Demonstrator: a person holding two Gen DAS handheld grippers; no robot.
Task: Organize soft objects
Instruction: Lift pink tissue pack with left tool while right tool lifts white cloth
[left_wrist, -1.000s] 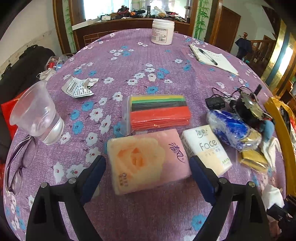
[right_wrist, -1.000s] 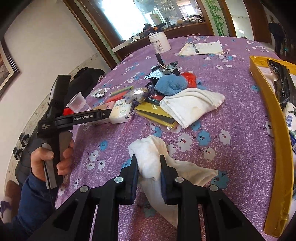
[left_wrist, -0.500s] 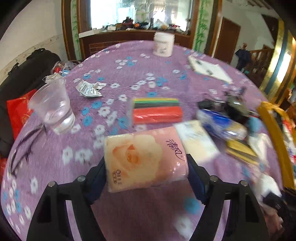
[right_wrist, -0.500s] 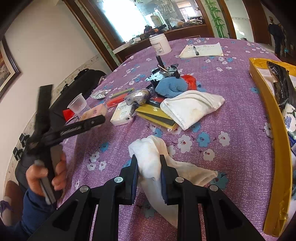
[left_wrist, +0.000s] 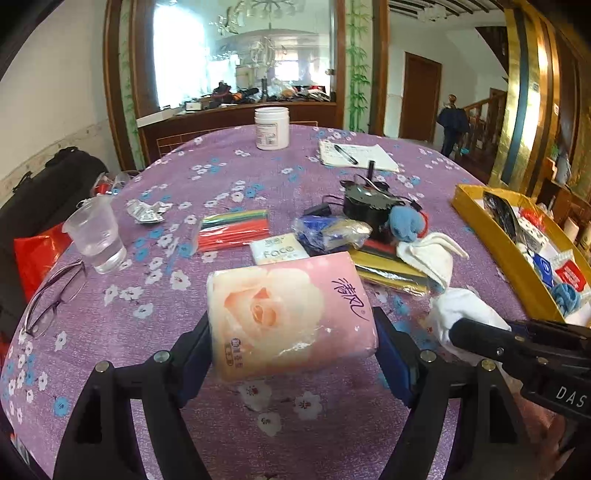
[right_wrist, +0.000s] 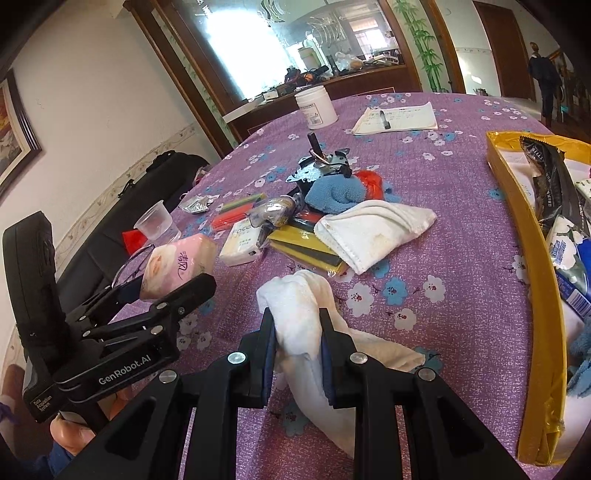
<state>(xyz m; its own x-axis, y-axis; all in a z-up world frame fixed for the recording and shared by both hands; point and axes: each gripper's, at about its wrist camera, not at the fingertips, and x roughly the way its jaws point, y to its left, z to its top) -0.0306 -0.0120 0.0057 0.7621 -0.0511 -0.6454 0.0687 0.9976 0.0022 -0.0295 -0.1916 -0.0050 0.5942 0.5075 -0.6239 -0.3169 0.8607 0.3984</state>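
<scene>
Bare purple tablecloth is lying open on the left; a water cup and glasses are standing nearby, and a clutter pile is blocking ahead.

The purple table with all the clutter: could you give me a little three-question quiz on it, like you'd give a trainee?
1. True or false: the left gripper holds the pink tissue pack clear of the tablecloth.
2. What does the right gripper pinch? A) blue cloth B) white cloth C) notepad
3. Fill in: the plastic cup stands beside a pair of ____.

Key: 1 true; 2 B, the white cloth; 3 glasses.
</scene>
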